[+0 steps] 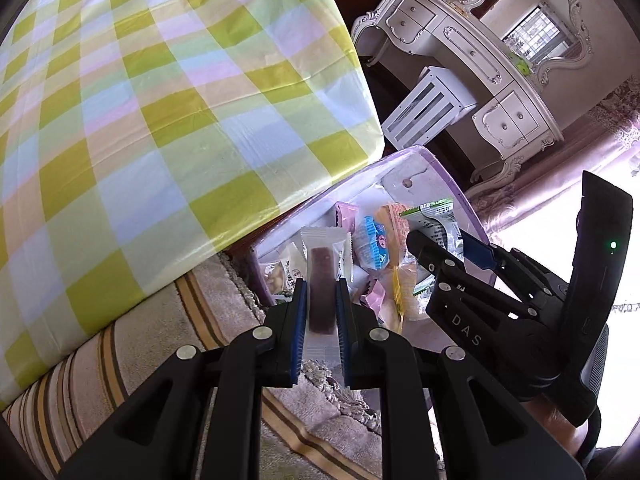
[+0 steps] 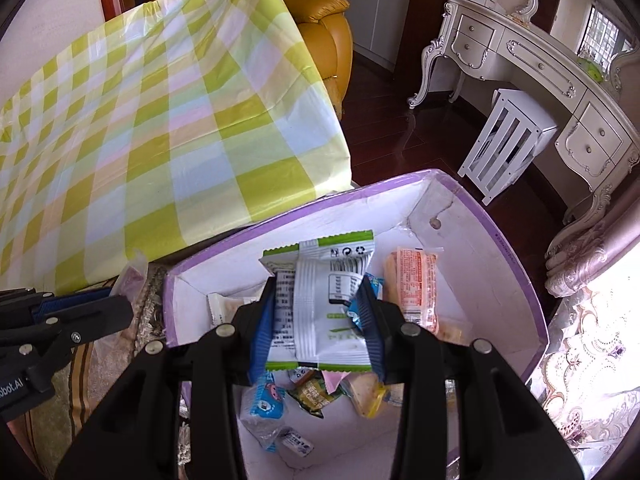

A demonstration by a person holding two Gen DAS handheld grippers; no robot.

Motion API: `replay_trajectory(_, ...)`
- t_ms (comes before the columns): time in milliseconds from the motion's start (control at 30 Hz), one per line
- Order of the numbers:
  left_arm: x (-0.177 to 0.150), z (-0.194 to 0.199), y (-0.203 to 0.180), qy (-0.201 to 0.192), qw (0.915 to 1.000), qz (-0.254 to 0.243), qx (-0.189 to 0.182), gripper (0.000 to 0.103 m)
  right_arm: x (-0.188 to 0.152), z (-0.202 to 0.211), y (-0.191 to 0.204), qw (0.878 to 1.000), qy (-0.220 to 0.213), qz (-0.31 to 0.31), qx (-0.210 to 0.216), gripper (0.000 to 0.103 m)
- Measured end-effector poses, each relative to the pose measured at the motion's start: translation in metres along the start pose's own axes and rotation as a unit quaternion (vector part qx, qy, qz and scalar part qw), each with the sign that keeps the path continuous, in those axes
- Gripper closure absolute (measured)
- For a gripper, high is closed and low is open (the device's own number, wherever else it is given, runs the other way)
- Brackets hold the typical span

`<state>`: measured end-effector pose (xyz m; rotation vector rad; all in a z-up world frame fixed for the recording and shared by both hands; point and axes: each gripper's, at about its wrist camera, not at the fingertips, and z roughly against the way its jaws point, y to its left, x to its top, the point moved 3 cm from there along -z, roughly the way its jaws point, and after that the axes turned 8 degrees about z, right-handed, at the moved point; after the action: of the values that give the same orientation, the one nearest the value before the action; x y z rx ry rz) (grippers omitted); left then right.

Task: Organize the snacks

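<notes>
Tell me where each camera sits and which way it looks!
Left wrist view: sits on the left gripper, looking down along its fingers past the checked table to the purple box; it grips a dark snack bar, and the right gripper shows beside it.
Right wrist view: sits on the right gripper, looking down into the purple box; it grips a green-and-white packet, and the left gripper pokes in.
Both views share the table, the box, its snacks and the white dresser.
</notes>
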<state>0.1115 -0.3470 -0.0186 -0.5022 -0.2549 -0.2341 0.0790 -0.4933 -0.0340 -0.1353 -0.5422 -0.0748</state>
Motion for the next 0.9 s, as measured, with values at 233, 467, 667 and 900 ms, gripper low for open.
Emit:
replay_trajectory(233,-0.002,-0.014,-0.007,0.027,0.9996,0.003,-0.008,0.085,-0.009,0.005,-0.018,1.000,0.002,-0.014,-0.028,0.047)
replay_trajectory(467,-0.010,-0.008,-0.006,0.033,0.9992,0.016,-0.015,0.037,-0.017,0.018,-0.027,0.999,0.002,-0.016,-0.052,0.035)
replay_trajectory(667,-0.042,0.017,-0.012,0.019,0.9998,0.006,-0.003,0.017,-0.030,0.033,-0.032,0.998,0.008,-0.014,-0.059,0.032)
replay_trajectory(900,-0.062,0.029,-0.014,0.005,0.9998,0.001,0.019,0.010,-0.048,0.041,-0.034,0.998,0.022,-0.018,-0.060,0.032)
